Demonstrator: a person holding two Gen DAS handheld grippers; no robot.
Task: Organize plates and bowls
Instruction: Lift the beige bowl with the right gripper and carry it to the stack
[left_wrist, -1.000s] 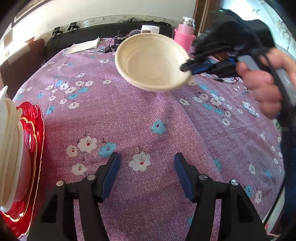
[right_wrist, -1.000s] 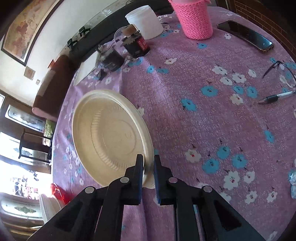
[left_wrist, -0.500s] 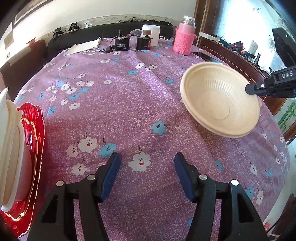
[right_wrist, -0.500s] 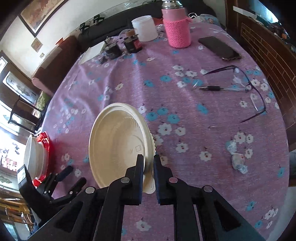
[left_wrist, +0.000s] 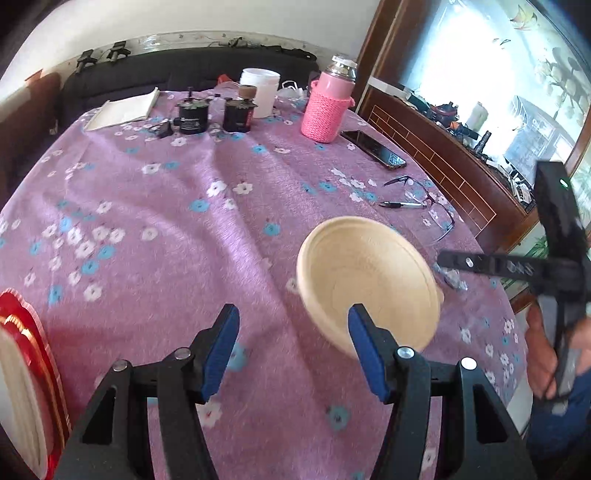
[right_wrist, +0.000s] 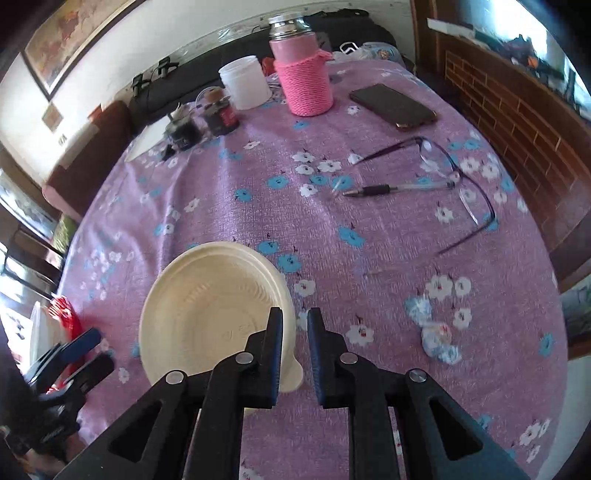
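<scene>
Right gripper (right_wrist: 295, 332) low over the purple flowered cloth (right_wrist: 388, 236), jaws parted a crack — rim of the cream bowl (right_wrist: 210, 314) between them, pads seemingly off it. Beyond: pen (right_wrist: 391, 189), glasses (right_wrist: 454, 173), phone (right_wrist: 393, 107), pink flask (right_wrist: 303, 74).

We see a round table covered with a purple cloth (right_wrist: 369, 229) that has white and blue flowers. At the far edge stand a pink flask in a knitted sleeve (right_wrist: 304, 79), a white plastic jar (right_wrist: 244, 83) and two small dark jars (left_wrist: 214, 116). A white notebook (left_wrist: 122, 109) lies to the left of them. A black phone (right_wrist: 393, 107) lies flat to the right of the flask. Nearer, a pair of glasses (right_wrist: 454, 173) lies beside a pen (right_wrist: 395, 189); they touch or nearly touch. Some crumpled wrappers (right_wrist: 436, 334) lie near the right edge. At the left edge, a red plate (left_wrist: 40, 369) carries a stack of cream dishes (left_wrist: 18, 398).
</scene>
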